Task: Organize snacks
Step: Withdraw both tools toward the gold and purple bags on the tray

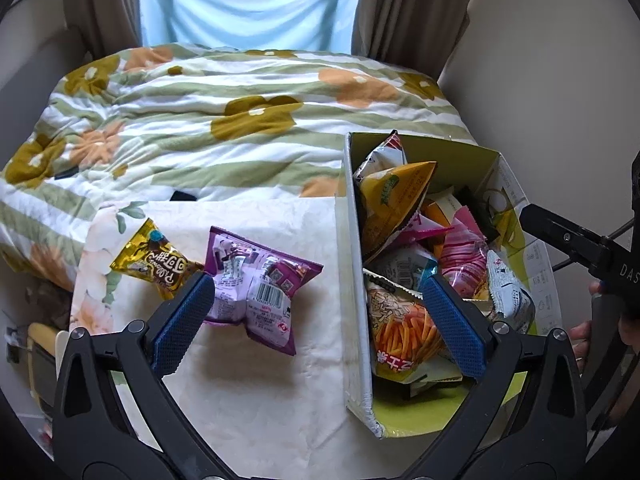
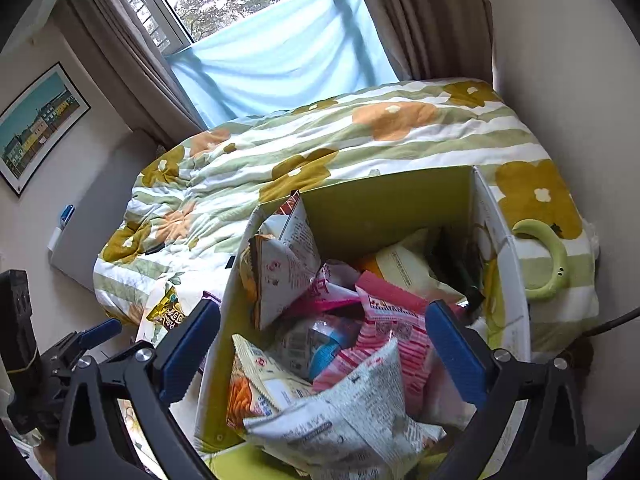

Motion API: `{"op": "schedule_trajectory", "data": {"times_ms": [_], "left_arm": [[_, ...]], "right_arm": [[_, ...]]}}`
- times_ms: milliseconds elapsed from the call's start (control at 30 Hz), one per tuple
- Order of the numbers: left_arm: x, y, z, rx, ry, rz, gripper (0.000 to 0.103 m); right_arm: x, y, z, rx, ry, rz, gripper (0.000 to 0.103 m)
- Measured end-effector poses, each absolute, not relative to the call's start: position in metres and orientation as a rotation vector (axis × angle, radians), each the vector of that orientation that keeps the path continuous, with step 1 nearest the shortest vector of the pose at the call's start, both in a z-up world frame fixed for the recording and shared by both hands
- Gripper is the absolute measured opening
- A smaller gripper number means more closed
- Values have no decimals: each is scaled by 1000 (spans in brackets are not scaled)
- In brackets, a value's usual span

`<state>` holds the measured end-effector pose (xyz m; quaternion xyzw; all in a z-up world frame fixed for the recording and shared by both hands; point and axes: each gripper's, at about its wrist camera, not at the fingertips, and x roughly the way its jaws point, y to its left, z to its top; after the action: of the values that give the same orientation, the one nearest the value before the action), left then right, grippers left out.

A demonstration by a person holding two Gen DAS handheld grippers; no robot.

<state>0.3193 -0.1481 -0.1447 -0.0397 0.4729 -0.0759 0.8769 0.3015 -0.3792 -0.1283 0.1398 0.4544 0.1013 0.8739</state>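
A purple snack packet [image 1: 256, 284] and a gold snack packet [image 1: 154, 264] lie on a pale floral cloth [image 1: 264, 392]. To the right stands an open white box [image 1: 356, 280] with a green inside, full of snack bags. My left gripper [image 1: 320, 316] is open and empty, its fingers straddling the box's left wall. My right gripper [image 2: 320, 348] is open and empty above the bags in the box [image 2: 504, 276]. The gold packet [image 2: 168, 312] shows left of the box in the right wrist view.
A bed with a green-striped flowered quilt [image 1: 240, 112] lies beyond. A light green ring-shaped object [image 2: 554, 264] rests on the quilt right of the box. Curtains and a window are behind. The other gripper's black body [image 1: 576, 248] shows at the right.
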Motion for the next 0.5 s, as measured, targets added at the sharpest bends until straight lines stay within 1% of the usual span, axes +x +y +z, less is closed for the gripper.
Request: {"op": "schedule_trajectory", "data": {"times_ms": [233, 500], "left_arm": [[295, -144, -115, -76, 916, -158, 103], [249, -112, -85, -74, 859, -75, 103]], "right_arm": [[280, -377, -104, 257, 904, 218, 102], [260, -360, -80, 190, 859, 284, 102]]}}
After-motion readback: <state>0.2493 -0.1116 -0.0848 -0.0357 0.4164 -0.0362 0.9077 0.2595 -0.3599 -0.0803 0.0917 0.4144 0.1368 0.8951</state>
